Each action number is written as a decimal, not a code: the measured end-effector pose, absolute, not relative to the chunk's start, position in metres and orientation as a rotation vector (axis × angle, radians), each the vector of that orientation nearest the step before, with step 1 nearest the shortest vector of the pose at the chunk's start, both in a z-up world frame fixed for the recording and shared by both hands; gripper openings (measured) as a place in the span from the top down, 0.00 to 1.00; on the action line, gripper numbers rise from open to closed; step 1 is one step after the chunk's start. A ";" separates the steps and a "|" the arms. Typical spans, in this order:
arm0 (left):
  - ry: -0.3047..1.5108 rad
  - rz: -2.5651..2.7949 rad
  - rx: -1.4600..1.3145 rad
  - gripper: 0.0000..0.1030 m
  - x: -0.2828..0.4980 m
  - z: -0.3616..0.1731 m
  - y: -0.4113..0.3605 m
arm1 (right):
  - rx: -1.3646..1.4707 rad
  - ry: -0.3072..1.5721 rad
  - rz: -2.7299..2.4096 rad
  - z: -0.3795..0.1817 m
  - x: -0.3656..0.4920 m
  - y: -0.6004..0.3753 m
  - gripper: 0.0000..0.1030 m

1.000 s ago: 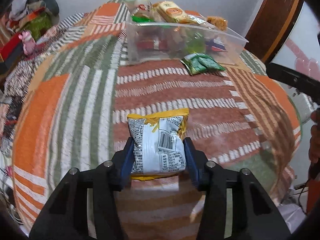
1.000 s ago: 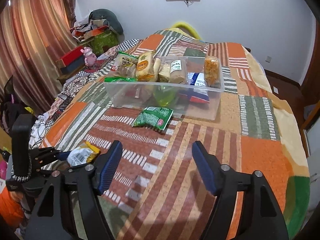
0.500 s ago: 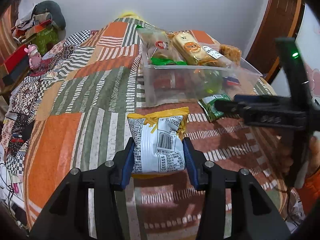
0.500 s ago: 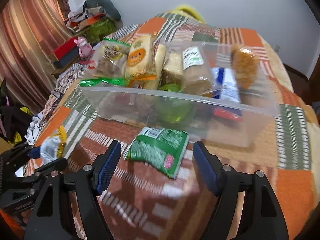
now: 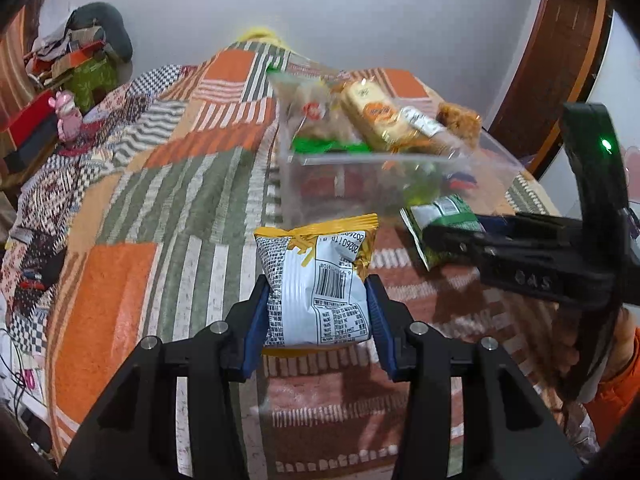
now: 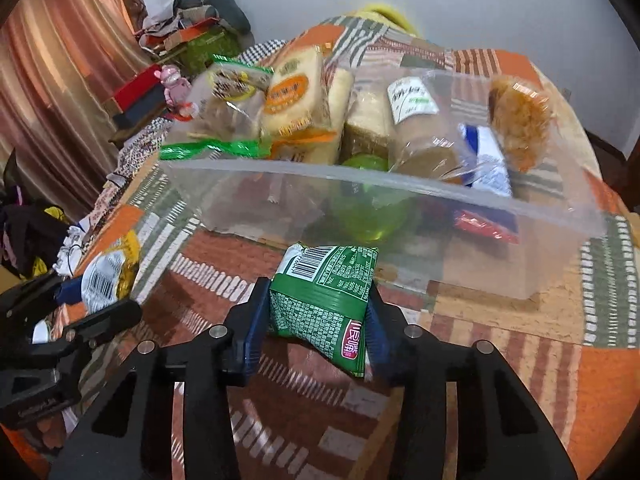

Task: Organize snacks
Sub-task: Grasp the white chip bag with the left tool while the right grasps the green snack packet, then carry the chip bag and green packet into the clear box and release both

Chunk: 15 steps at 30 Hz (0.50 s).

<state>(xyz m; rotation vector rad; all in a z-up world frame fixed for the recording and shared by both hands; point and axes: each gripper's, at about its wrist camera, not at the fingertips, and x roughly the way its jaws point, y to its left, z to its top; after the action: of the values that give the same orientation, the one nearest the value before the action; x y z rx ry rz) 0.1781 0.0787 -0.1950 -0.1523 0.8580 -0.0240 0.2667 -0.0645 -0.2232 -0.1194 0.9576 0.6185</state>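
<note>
My left gripper (image 5: 318, 312) is shut on a yellow and white snack bag (image 5: 316, 280) and holds it above the patchwork bedspread. The bag also shows at the left of the right wrist view (image 6: 108, 276). My right gripper (image 6: 318, 320) is shut on a green snack packet (image 6: 326, 300) just in front of the clear plastic bin (image 6: 400, 192). The green packet and the right gripper (image 5: 432, 236) show at the right of the left wrist view. The bin (image 5: 384, 160) holds several bread and snack packs.
The bedspread (image 5: 160, 208) covers the whole bed. A pink toy (image 6: 174, 80), red boxes and clothes lie past the bed's left side. A curtain (image 6: 60, 60) hangs at the left. A wooden door frame (image 5: 552, 60) stands at the right.
My right gripper has moved forward to the green packet and shut on it. My left gripper has carried the yellow and white bag closer to the bin.
</note>
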 end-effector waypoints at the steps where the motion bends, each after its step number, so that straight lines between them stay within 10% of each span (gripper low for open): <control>1: 0.849 -0.025 -0.149 0.55 0.180 -0.190 0.077 | -0.119 0.944 0.624 -0.218 0.261 -0.069 0.61; 15: 0.735 -0.097 -0.150 0.55 0.234 -0.130 0.040 | -0.076 0.737 0.542 -0.148 0.269 -0.132 0.61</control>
<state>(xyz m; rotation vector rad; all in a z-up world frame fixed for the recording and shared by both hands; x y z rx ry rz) 0.2345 0.0400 -0.1302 -0.1499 0.7351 -0.0974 0.2689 -0.1316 -0.1477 -0.0755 0.7367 0.5419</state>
